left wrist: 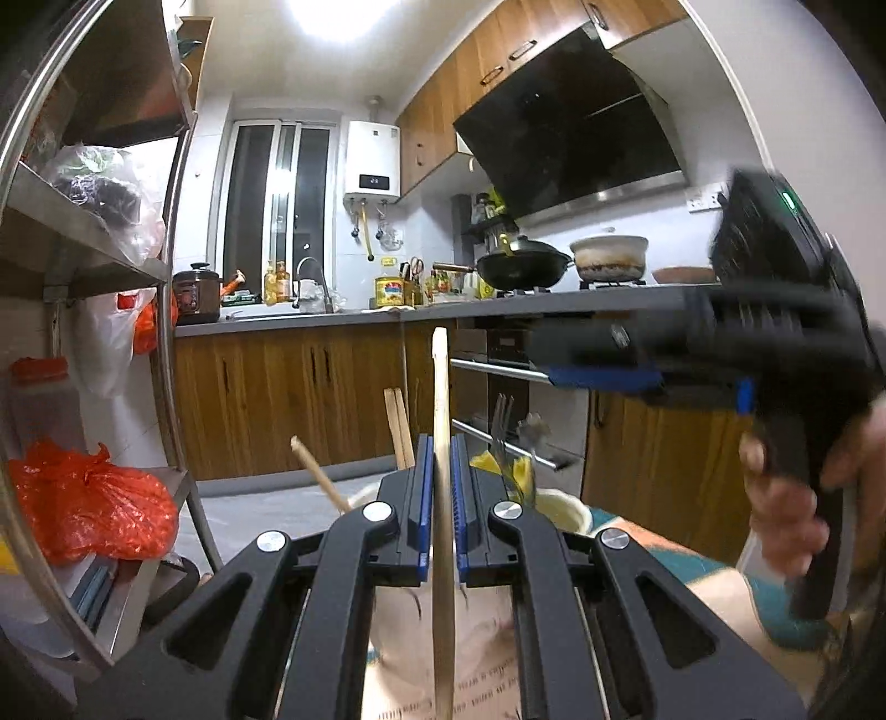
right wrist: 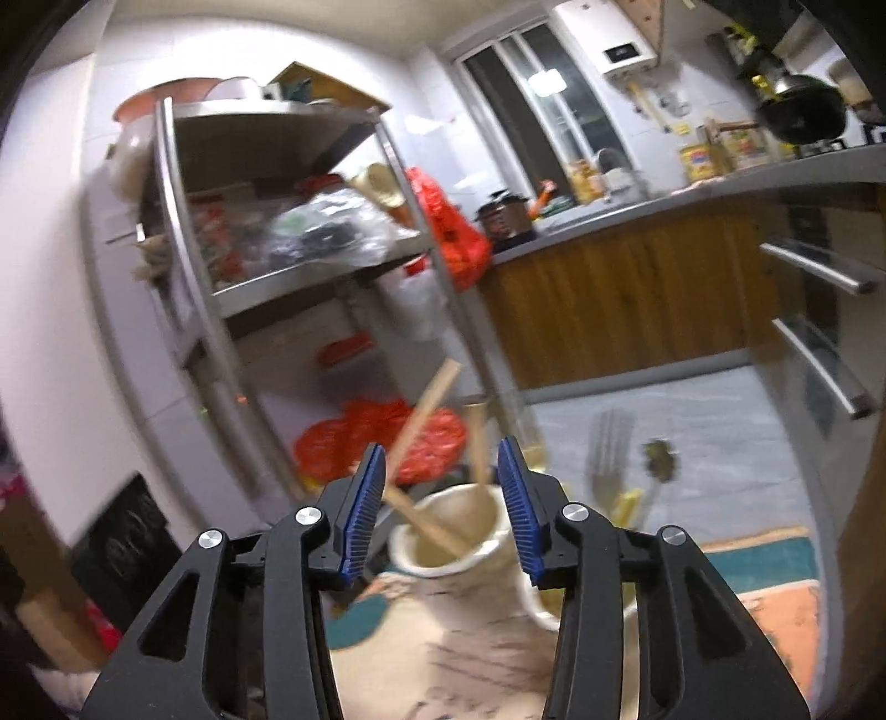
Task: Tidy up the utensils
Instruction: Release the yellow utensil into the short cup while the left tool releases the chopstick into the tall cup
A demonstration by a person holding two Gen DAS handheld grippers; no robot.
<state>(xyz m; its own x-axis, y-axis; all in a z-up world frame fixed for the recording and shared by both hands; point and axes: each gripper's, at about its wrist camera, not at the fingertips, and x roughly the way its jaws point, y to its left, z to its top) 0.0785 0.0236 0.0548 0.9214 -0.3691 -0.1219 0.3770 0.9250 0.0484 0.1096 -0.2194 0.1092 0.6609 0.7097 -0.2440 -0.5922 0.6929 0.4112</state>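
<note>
Steel shelving (right wrist: 288,221), wooden cabinets (left wrist: 288,399), dark window (left wrist: 277,194), ceiling light (left wrist: 338,16).

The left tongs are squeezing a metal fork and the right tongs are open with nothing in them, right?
Not quite. The left tongs are squeezing a wooden stick, not a metal fork; the left wrist view shows it clamped between the blue pads. The fork stands in a cup behind. The right tongs are indeed open with nothing in them.
</note>
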